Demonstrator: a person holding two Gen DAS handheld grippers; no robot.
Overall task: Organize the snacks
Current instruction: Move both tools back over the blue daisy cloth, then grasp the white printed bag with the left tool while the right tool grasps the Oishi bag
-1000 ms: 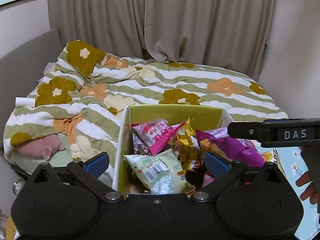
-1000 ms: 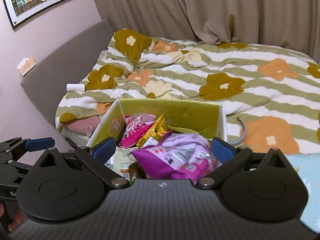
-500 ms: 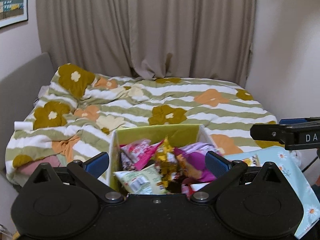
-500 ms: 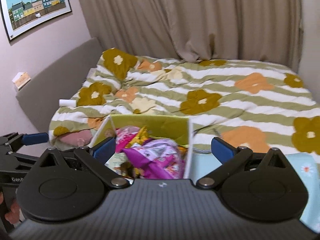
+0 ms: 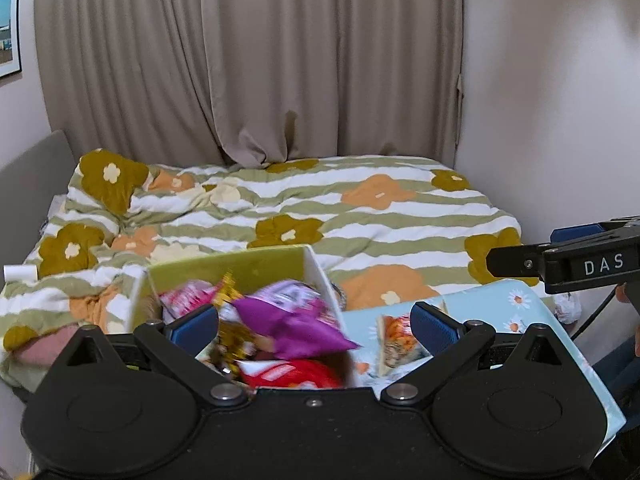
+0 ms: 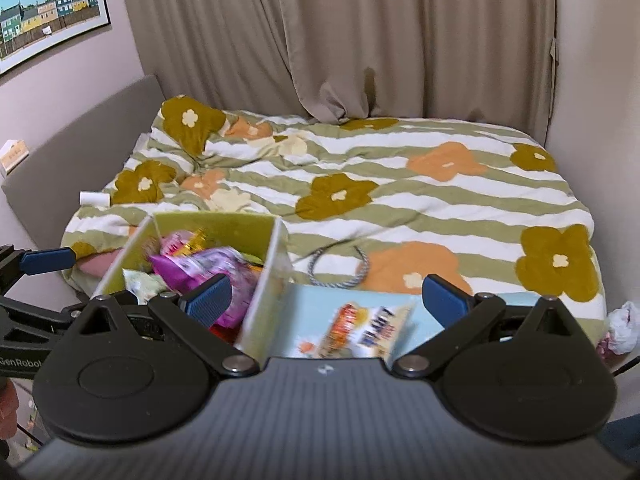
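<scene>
White letters "DAS" stand on the right gripper (image 5: pixel 600 266), seen at the right edge of the left wrist view. "GenRobot" stands on the left gripper (image 6: pixel 20 363), at the left edge of the right wrist view. Print on the snack packets is blurred, unreadable.

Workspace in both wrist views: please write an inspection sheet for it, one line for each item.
Surface: light blue flowered table top in front of the bed.
Job's things: green box full of snack bags; purple bag on top; one snack packet lying outside on the table.
Clutter: white roll on the quilt.
Grippers: left gripper open, empty; right gripper open, empty.
Cables: braided cord on the quilt.
Surroundings: flowered quilt, beige curtain, framed picture.
</scene>
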